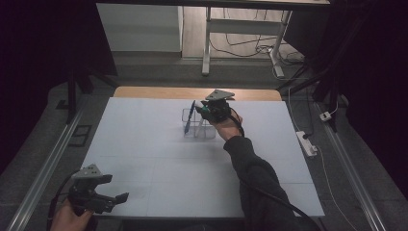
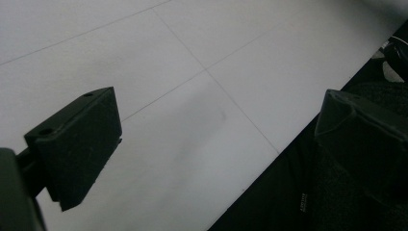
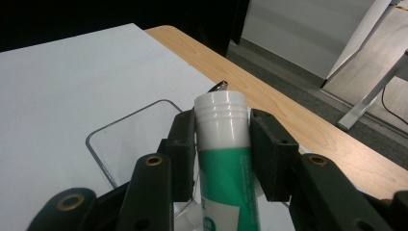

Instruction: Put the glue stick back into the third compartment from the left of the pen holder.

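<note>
The right gripper [image 3: 222, 154] jaws clamp a green-and-white tube [image 3: 225, 159] above the clear box [image 1: 197, 126]; the left gripper [image 2: 216, 144] jaws stand wide over the bench [image 2: 202, 72].

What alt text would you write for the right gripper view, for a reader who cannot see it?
The right gripper holds a green tube with a white cap between its two black jaws, above a clear plastic container on the white table surface. A wooden table edge runs behind.

The left gripper [image 2: 216, 144] hangs with jaws wide apart over the white table sheet's [image 2: 192, 48] edge.
</note>
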`<act>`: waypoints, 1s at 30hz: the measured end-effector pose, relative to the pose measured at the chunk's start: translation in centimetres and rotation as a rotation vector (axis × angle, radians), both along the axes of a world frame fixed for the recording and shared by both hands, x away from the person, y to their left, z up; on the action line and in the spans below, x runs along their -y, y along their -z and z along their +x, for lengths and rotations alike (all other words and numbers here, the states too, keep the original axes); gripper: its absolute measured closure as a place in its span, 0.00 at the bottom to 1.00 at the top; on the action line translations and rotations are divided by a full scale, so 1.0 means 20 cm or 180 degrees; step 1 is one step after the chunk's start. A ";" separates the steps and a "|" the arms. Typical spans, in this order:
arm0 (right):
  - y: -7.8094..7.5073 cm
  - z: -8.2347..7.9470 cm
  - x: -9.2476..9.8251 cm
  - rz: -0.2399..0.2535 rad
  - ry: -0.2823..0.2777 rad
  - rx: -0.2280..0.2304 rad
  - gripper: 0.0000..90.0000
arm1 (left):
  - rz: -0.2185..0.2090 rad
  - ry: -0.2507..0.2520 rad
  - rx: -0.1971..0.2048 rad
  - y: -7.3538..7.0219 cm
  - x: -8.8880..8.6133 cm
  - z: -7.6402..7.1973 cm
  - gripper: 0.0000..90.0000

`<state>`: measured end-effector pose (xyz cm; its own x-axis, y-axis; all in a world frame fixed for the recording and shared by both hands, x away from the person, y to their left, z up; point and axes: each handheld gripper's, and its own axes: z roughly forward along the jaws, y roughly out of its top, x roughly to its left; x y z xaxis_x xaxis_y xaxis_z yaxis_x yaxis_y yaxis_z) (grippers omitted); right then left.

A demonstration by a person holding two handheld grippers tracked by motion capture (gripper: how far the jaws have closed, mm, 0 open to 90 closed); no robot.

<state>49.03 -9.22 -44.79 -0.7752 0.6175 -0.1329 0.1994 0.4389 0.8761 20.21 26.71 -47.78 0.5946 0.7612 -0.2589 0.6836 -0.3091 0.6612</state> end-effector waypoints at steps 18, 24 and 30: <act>-0.01 -0.03 0.00 -0.0058 -0.0076 0.0060 0.71 | 0.0009 0.0011 0.0005 0.00 0.00 0.00 0.03; -0.01 -0.04 0.02 -0.0118 -0.0064 0.0010 0.70 | 0.0011 0.0005 0.0000 0.00 0.00 0.00 0.03; -0.02 -0.04 0.06 -0.0089 0.0003 -0.0102 0.60 | 0.0013 0.0003 -0.0003 0.00 0.00 0.00 0.03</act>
<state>48.13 -10.51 -44.42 -0.7789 0.6146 -0.1251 0.2276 0.4628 0.8567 20.23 26.63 -47.79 0.5951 0.7617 -0.2563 0.6839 -0.3125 0.6593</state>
